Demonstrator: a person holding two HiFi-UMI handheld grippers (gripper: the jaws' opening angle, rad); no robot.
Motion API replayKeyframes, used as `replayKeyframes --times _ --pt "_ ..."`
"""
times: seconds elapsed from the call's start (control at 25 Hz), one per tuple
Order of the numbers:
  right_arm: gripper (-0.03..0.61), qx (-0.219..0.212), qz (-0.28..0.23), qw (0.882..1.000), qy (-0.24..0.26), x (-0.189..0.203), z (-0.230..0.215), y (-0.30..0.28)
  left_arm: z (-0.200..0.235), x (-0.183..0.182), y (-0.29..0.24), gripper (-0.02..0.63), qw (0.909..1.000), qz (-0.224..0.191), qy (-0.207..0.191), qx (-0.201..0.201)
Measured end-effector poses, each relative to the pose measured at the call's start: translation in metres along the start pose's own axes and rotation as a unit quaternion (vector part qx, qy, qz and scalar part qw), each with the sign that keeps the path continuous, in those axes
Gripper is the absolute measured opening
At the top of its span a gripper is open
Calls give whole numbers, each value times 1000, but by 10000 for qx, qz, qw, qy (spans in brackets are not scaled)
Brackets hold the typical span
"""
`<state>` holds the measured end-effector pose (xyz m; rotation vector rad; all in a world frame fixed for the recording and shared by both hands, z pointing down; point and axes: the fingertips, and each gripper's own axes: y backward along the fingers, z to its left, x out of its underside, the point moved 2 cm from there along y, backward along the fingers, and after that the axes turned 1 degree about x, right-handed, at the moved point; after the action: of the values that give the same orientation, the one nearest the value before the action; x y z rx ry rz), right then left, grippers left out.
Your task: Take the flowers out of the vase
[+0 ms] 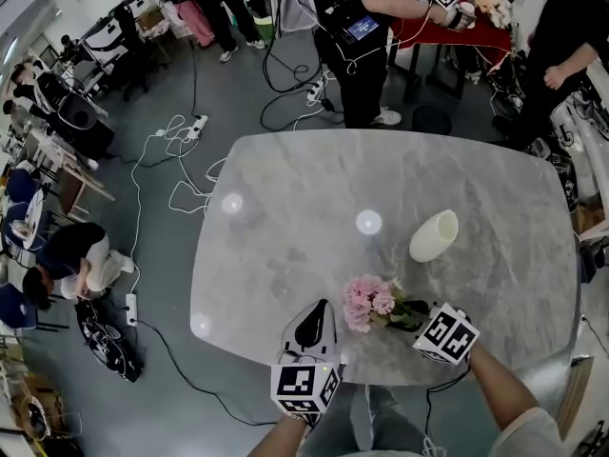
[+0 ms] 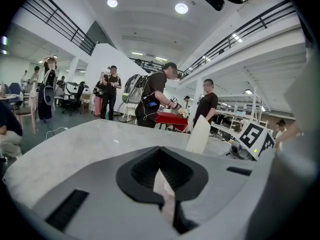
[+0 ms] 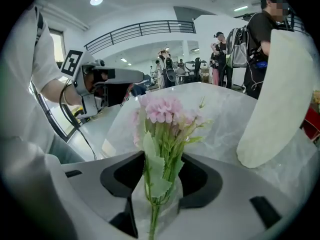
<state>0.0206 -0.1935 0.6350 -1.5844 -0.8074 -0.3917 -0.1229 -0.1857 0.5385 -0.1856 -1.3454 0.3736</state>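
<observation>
The flowers (image 1: 369, 301) lie on the table (image 1: 285, 217), clear of the vase (image 1: 433, 235), so the right gripper (image 3: 159, 183) has its jaws apart, apparently off the stems. The left gripper (image 2: 162, 184) idles closed and empty.

Large open lab hall. Cables (image 1: 179, 194) and a power strip (image 1: 131, 308) are strewn over the grey floor (image 1: 162, 265); office chairs (image 1: 81, 122) are crowded along one side; mezzanine railings (image 2: 56, 20) are seen overhead.

The table (image 1: 285, 188) lies open at left; vase (image 1: 433, 235) and flowers (image 1: 369, 301) crowd its right.
</observation>
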Motion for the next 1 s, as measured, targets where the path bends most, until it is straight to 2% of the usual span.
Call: replayKeyframes --times 0.32,0.52,0.8,1.0 --pt "223 -22 -42 9999 -90 5 7 12 -10 -15 -4 5 9999 -57 -84 85" --pt "229 140 -107 9995 -265 9 11 19 -8 -18 5 5 9998 -85 -146 122" --pt "229 653 -443 9944 -697 8 -1 44 -8 -24 8 5 9997 -127 -140 129" --pt "227 1335 -892 9804 -1142 1 -16 73 -8 -38 6 5 9994 -224 -176 181"
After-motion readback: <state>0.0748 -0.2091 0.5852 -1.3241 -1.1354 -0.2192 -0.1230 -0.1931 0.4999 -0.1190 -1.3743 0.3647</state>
